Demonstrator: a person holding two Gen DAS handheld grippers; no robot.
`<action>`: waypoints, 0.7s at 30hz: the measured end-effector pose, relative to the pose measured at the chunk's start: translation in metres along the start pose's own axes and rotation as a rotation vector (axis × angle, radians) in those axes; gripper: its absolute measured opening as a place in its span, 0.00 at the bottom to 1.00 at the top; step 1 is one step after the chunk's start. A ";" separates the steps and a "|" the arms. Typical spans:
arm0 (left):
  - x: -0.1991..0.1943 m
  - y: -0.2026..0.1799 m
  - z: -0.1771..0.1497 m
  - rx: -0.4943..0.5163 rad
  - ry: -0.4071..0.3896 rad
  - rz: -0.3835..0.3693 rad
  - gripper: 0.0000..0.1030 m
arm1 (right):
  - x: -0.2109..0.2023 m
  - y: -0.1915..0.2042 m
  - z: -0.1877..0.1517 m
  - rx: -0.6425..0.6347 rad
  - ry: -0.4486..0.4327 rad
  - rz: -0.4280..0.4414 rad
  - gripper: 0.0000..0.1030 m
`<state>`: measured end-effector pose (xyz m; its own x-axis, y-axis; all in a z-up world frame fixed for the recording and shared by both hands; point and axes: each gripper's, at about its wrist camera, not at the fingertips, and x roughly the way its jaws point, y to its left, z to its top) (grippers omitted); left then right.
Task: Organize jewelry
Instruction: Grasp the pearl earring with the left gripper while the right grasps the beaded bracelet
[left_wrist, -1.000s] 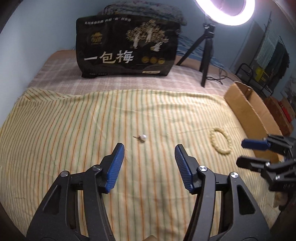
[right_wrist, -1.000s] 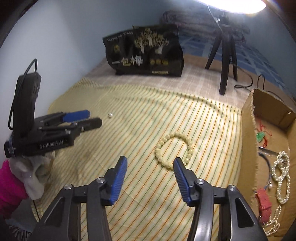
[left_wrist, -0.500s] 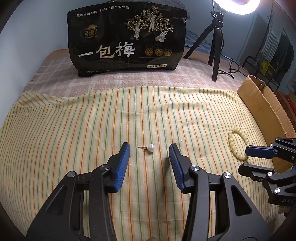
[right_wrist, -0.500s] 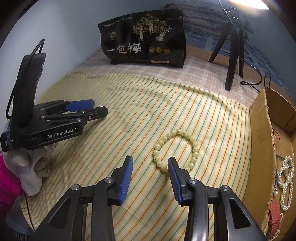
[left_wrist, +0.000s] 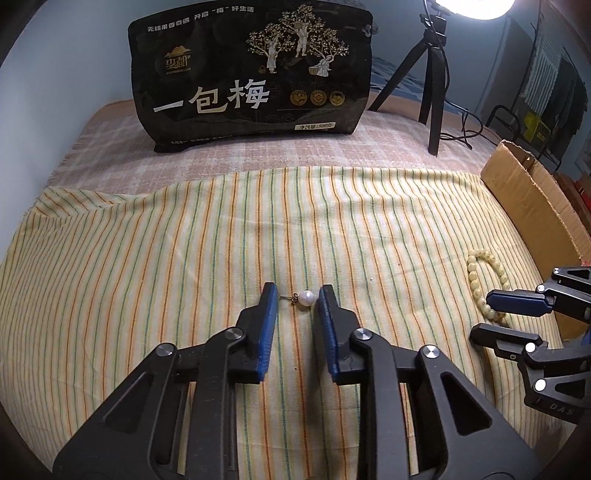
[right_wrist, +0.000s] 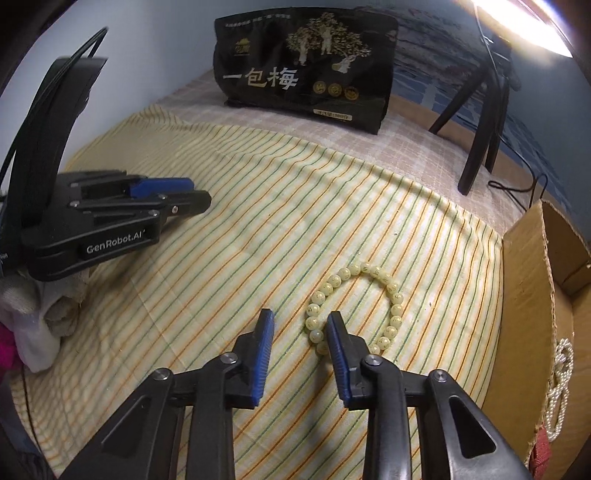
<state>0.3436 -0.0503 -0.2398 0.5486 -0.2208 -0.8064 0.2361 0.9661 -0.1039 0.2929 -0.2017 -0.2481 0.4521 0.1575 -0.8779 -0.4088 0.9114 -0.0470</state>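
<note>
One small white pearl stud earring (left_wrist: 305, 297) with a thin gold post lies on the yellow striped cloth (left_wrist: 147, 280) near the middle of the bed, post pointing left. The left tongs (left_wrist: 295, 295) straddle it with a narrow gap, blue pads on either side; the pearl sits just beside the right pad, and whether they touch cannot be told.

One pale yellow beaded bracelet (right_wrist: 354, 306) lies flat on the same cloth near the bed's right edge. The right tongs (right_wrist: 299, 319) are set narrowly apart and low over its near left part: the right finger crosses over the ring of beads, the left finger rests outside it, and nothing is gripped.

One brown cardboard box (right_wrist: 532, 295) stands at the right edge, just beside the bracelet, with a string of white pearls (right_wrist: 559, 384) showing inside. At the far edge of the bed stand one black printed bag with gold trees and Chinese lettering (left_wrist: 251, 77) and one black tripod (left_wrist: 432, 85) under a bright ring light (left_wrist: 476, 5). Nothing lies between either tongs and its piece.
</note>
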 end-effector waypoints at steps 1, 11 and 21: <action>0.000 0.000 0.000 0.004 -0.001 0.001 0.19 | -0.001 0.001 -0.001 -0.006 0.000 -0.002 0.22; 0.000 0.000 0.000 0.005 -0.006 -0.003 0.17 | -0.004 -0.004 -0.004 0.004 -0.012 0.011 0.06; -0.012 0.002 -0.005 -0.013 -0.012 0.001 0.08 | -0.018 -0.011 -0.012 0.081 -0.044 0.080 0.05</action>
<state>0.3334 -0.0452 -0.2334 0.5587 -0.2210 -0.7994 0.2249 0.9681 -0.1104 0.2798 -0.2193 -0.2370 0.4559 0.2457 -0.8554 -0.3805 0.9227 0.0623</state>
